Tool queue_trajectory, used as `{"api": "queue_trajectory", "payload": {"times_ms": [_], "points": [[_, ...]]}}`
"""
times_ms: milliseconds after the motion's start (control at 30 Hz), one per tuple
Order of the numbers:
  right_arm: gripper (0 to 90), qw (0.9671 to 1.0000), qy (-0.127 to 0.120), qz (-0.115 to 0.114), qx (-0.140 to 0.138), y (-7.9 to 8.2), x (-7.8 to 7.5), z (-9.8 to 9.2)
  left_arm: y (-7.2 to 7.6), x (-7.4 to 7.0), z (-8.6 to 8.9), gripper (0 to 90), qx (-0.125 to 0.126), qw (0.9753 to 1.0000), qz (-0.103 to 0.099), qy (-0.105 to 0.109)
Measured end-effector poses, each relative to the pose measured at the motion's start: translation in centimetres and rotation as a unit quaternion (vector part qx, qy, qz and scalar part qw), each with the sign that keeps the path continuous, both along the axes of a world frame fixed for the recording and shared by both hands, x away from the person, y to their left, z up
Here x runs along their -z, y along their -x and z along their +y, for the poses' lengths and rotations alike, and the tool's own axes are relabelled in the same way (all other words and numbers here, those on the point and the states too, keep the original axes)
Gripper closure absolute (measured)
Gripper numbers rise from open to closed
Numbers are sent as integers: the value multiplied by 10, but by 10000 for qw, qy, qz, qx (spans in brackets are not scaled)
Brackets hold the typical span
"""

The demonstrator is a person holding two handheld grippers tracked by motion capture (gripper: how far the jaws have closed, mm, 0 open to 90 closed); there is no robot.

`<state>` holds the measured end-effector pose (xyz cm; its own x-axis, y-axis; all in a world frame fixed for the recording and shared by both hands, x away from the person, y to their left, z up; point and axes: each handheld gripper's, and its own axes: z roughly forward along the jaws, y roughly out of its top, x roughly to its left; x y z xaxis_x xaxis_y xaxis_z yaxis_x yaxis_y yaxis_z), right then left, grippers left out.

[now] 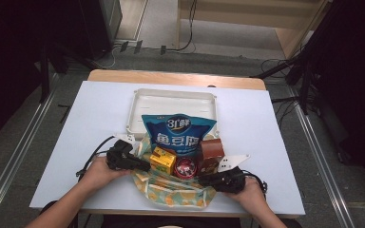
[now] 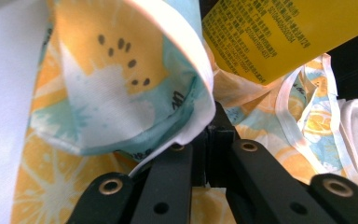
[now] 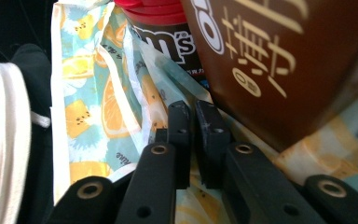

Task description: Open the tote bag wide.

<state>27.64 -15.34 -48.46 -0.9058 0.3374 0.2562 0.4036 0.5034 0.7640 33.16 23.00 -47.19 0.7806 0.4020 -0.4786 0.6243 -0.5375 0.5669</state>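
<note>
Soft, light fruit-print bag point(image 1: 173, 190) lies on the tabletop's point(image 1: 76, 142) near edge, holding snacks. Left hand-held gripper point(image 1: 145, 166) and right hand-held gripper point(image 1: 204, 180) each pinch its limp rim; grasping doubled hem seems best.

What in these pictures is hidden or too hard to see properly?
- Yellow box: the left gripper view's top edge cuts it off, and its small print is unreadable.
- Brown box: the right gripper view's edges crop its lettering.
- Red-lidded tub: mostly behind the brown box.
- Patterned bag: its inside is covered by the blue snack bag and boxes in the high view.
</note>
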Motion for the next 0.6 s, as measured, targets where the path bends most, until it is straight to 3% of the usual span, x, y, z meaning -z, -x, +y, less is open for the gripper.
{"api": "queue_trajectory", "payload": {"times_ms": [133,300,433,600], "points": [[777,9999,-86,-127,-3,4,-6,-4,3,-5,-1,788,6,10000,91,32],[733,9995,-295,-120,32,8,-18,-13,9,-15,3,696,25,9998,-123,173],[665,9998,-187,-89,7,10,-26,-16,12,-22,7,628,-55,9994,-228,259],[610,9996,-294,-6,-32,14,-36,-22,13,-28,13,537,-188,9987,-304,367]]}}
